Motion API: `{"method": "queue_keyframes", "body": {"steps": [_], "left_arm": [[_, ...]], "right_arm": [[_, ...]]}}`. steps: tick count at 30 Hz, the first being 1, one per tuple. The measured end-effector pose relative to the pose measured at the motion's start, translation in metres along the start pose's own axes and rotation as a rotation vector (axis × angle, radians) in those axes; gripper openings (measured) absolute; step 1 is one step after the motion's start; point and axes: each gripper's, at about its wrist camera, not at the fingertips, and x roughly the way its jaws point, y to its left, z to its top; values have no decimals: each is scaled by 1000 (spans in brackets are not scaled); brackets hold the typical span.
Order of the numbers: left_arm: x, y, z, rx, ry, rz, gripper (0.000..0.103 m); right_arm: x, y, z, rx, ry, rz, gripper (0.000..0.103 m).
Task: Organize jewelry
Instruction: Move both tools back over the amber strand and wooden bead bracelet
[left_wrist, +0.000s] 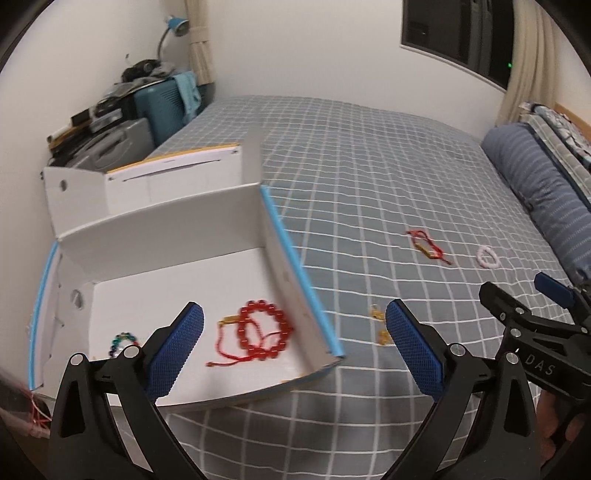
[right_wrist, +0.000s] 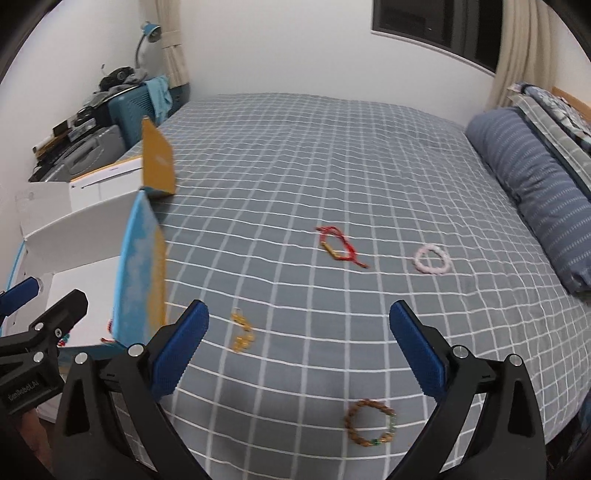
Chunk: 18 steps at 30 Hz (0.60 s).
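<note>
An open white box (left_wrist: 177, 232) with blue edges sits on the bed at left. Inside lie a red bead bracelet (left_wrist: 264, 328) with a red cord, and a multicoloured bead bracelet (left_wrist: 123, 341). My left gripper (left_wrist: 295, 347) is open and empty above the box's right wall. On the bed lie a gold chain (right_wrist: 242, 332), a red cord bracelet (right_wrist: 338, 245), a pink bead bracelet (right_wrist: 431, 259) and a brown bead bracelet (right_wrist: 369, 422). My right gripper (right_wrist: 299, 350) is open and empty above the bed, the brown bracelet below it.
The grey checked bedspread (right_wrist: 295, 166) fills both views. A blue striped pillow (right_wrist: 532, 184) lies along the right. The box's orange lid flap (right_wrist: 158, 162) stands up. Suitcases and clutter (left_wrist: 110, 125) are stacked by the far left wall.
</note>
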Motion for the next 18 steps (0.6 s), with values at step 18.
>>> {"method": "queue_keyframes", "body": {"steps": [18], "left_arm": [[39, -93, -9, 117, 53, -79, 97]], "right_arm": [[16, -96, -45, 55, 98, -36, 94]]}}
